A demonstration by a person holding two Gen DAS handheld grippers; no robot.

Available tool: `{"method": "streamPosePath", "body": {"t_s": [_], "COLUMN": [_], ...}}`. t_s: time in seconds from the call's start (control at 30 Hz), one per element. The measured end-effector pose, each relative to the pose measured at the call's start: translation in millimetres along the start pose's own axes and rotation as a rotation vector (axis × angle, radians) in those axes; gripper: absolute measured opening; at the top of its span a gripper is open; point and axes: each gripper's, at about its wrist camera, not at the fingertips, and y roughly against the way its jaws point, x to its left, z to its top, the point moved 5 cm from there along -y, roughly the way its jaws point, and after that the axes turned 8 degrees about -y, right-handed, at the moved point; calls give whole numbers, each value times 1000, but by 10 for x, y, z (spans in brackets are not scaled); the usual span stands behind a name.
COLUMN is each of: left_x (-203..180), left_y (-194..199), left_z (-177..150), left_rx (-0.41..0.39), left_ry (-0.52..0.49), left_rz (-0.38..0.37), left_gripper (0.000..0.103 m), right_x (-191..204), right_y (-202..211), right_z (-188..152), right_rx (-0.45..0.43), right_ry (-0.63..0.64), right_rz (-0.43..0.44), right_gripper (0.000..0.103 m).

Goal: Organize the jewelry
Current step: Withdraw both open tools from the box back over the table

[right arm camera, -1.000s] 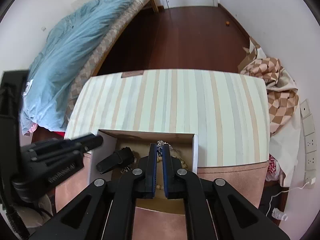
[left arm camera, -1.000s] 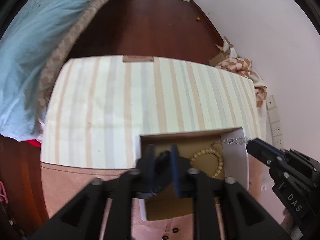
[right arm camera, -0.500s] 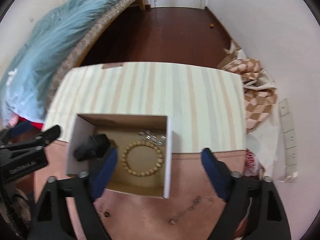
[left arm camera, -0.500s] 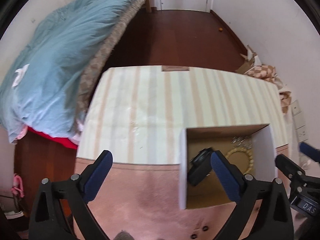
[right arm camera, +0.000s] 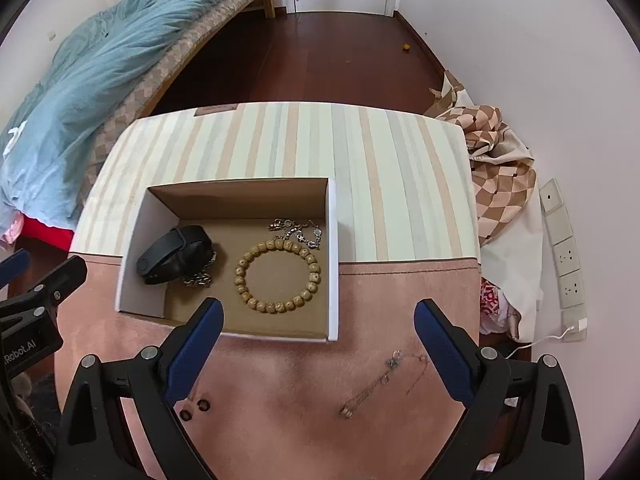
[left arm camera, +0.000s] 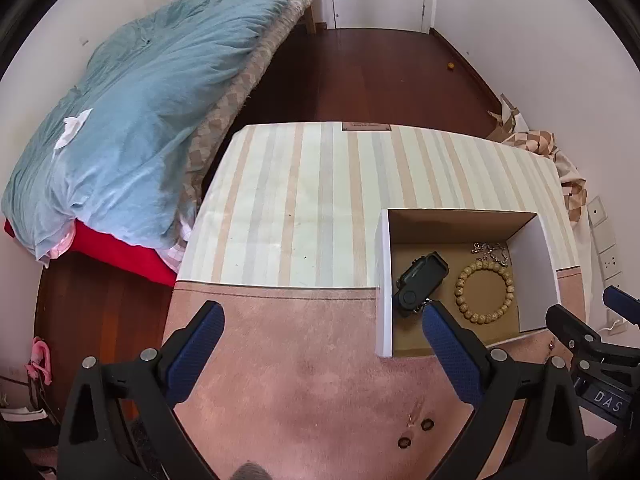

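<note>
The open cardboard box (right arm camera: pixel 332 248) sits on the table (right arm camera: pixel 400 200), straddling the line where the striped cloth meets the pink cloth. Inside the box, a black wristband (right arm camera: pixel 172 256) lies against the left wall, with a short silver chain (right arm camera: pixel 198 279) touching its near end. A wooden bead bracelet (right arm camera: pixel 278 276) lies flat in the middle of the floor, and a silver bracelet (right arm camera: pixel 298 232) rests in the far right corner, just touching the beads.

Outside the box, near its front right corner, a thin necklace (right arm camera: pixel 384 380) trails across the pink cloth; two small dark rings (right arm camera: pixel 196 409) lie near its front left corner.

The right gripper (right arm camera: pixel 318 334) hangs over the box's front wall, its fingers (right arm camera: pixel 438 340) spreading wide with nothing between them. The left gripper (left arm camera: pixel 320 338) hovers left of the box, its fingers (left arm camera: pixel 198 342) wide apart and empty, over bare pink cloth. The striped cloth beyond the box is bare out to the table's far edge.
</note>
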Motion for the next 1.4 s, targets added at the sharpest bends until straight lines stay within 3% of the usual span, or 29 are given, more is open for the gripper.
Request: {"method": "streamPosePath", "body": {"t_s": [0.63, 0.93, 1.1, 1.27, 1.4], "left_x": [-25, 65, 74, 6, -75], "left_y": [875, 1154, 1110, 796, 311], "left_z": [-282, -430, -540, -796, -1135], "left_rx": [-130, -172, -159, -117, -7], "left_ry": [19, 52, 68, 66, 61], "left_rz": [19, 22, 40, 79, 92], "left_gripper": [101, 101, 101, 101, 101], "right_x": [-31, -38, -130, -443, -697], "right_y": [1019, 1307, 1232, 825, 293], "right_z": [-272, -428, -573, -829, -1148], "right_rx": [-183, -211, -186, -136, -61], "right_ry": [1, -12, -49, -168, -262], "right_rz": [-9, 29, 54, 60, 63], "right_gripper": [97, 98, 98, 98, 97]}}
